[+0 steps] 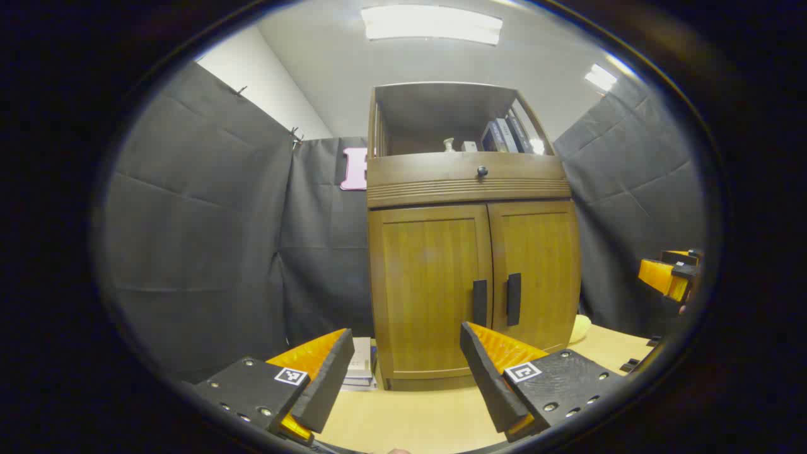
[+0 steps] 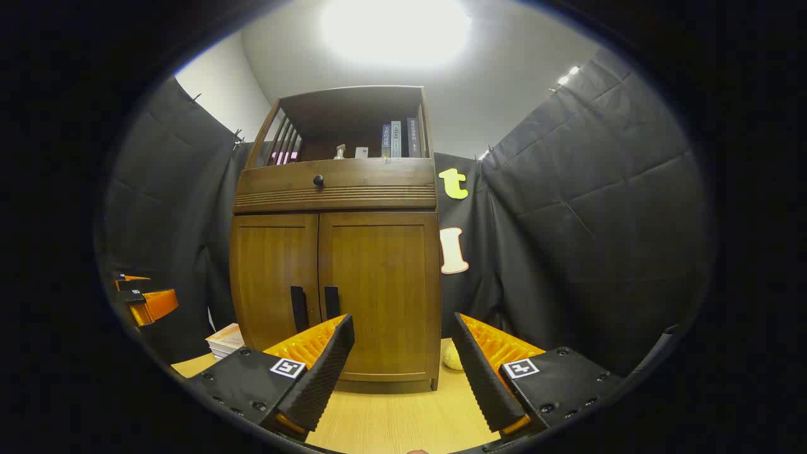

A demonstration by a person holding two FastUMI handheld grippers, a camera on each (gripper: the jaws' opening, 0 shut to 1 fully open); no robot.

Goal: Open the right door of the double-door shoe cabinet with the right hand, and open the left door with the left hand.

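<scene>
A pale wooden surface (image 1: 416, 422) is seen, on which the cabinet (image 1: 470, 277) stands upright — doors shut. Beside its left foot a stack of books (image 1: 360, 369) is laid; by its right — a yellowish lump (image 2: 451, 359).

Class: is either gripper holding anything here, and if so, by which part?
Nothing is held. Left gripper and right gripper are open, short of the shut cabinet doors' handles.

The shoe cabinet (image 1: 473, 265) is warm brown wood with visible grain and a soft satin sheen; its door handles (image 1: 480, 302) look matt. The counter (image 1: 410, 422) is pale, smooth wood. The booth wall (image 2: 599, 221) is creased matt cloth.
</scene>
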